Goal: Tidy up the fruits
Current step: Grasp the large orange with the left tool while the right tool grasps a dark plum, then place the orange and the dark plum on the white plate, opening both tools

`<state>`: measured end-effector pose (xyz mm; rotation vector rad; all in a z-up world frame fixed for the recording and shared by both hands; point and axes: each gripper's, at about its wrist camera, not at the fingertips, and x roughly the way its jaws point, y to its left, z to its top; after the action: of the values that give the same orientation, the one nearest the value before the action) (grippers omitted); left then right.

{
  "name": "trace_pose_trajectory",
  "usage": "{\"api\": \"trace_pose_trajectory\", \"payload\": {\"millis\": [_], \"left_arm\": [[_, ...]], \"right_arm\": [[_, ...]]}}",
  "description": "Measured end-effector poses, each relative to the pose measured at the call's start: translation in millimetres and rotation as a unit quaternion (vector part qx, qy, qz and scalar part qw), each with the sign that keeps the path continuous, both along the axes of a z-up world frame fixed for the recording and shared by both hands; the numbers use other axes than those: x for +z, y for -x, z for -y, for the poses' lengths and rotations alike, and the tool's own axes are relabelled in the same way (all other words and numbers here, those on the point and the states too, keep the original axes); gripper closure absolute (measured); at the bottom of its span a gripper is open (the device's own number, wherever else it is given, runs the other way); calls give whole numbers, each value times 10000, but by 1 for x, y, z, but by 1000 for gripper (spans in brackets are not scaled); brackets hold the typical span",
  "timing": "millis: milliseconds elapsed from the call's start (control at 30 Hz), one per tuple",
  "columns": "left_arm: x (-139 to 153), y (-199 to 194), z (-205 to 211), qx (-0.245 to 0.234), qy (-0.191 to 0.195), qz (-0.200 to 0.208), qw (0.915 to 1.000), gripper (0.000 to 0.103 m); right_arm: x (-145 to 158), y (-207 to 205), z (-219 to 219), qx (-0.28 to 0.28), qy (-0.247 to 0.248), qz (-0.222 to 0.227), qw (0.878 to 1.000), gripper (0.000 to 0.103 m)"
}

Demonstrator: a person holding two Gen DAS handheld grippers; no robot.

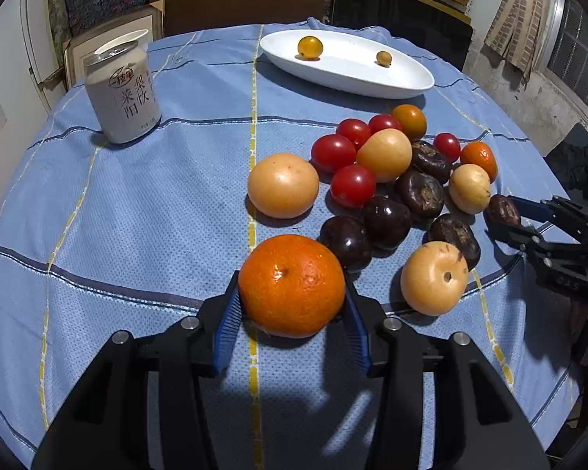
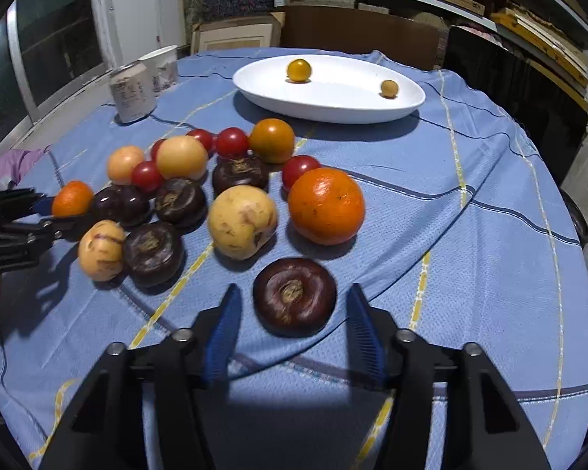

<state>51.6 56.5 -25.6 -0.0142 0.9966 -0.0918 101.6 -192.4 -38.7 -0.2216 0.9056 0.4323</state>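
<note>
A large orange mandarin (image 1: 292, 286) rests on the blue checked cloth with my left gripper (image 1: 292, 299) shut on it, both blue pads pressed to its sides. From the right wrist view the same gripper (image 2: 55, 217) and mandarin (image 2: 72, 197) show at the far left. My right gripper (image 2: 294, 291) is open around a dark brown water chestnut (image 2: 294, 295) lying on the cloth, with a gap on each side. A white oval plate (image 1: 349, 74) at the back holds a yellow tomato (image 1: 310, 47) and a small tan fruit (image 1: 383, 58).
Red cherry tomatoes (image 1: 352, 186), pale yellow fruits (image 1: 283, 185), more dark chestnuts (image 1: 386, 221) and another mandarin (image 2: 326, 205) lie bunched between the grippers and the plate. A drink can (image 1: 123, 94) stands at the back left. The round table's edge runs close on the right.
</note>
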Motion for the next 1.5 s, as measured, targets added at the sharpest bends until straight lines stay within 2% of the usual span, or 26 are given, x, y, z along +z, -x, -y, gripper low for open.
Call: {"api": "trace_pose_trajectory", "payload": {"millis": [100,167,333,633,733,867,967,1067,1200,1300,1500], "left_arm": [[-1,2,2,-45,-78,81,9999,56],[-2,2,2,-37,-68,59,10000,55],[-2,1,3,-55,-68,25,10000,53],[4,4,-2,52,157,81,9998,57],[9,12,2,-77,-9,189,9998,57],[13,22,-3,-62,36,178,9998,57],[22,24,-5,-49,108,211,9997,57],[38,23,-2,-178,50,415,9990,57],[59,5,8,-401,164,492,9979,57],[71,-13,23,-585,-16,608,9964,57],[86,-58,39,-752,-82,674,9949,57]], "right_arm": [[1,1,-4,30,63,50,10000,51],[2,2,-3,-31,45,27,10000,60],[3,6,-1,-91,19,39,9999,60],[14,18,14,-211,-532,-8,9984,60],[15,21,18,-241,-651,-23,9976,60],[16,26,27,-351,-947,-74,9949,60],[22,27,29,-330,-996,-50,9945,60],[33,28,31,-315,-1015,86,9943,60],[50,20,28,-246,-971,227,9947,60],[65,9,21,-126,-859,365,9956,60],[95,-27,8,31,-884,611,9942,60]]}}
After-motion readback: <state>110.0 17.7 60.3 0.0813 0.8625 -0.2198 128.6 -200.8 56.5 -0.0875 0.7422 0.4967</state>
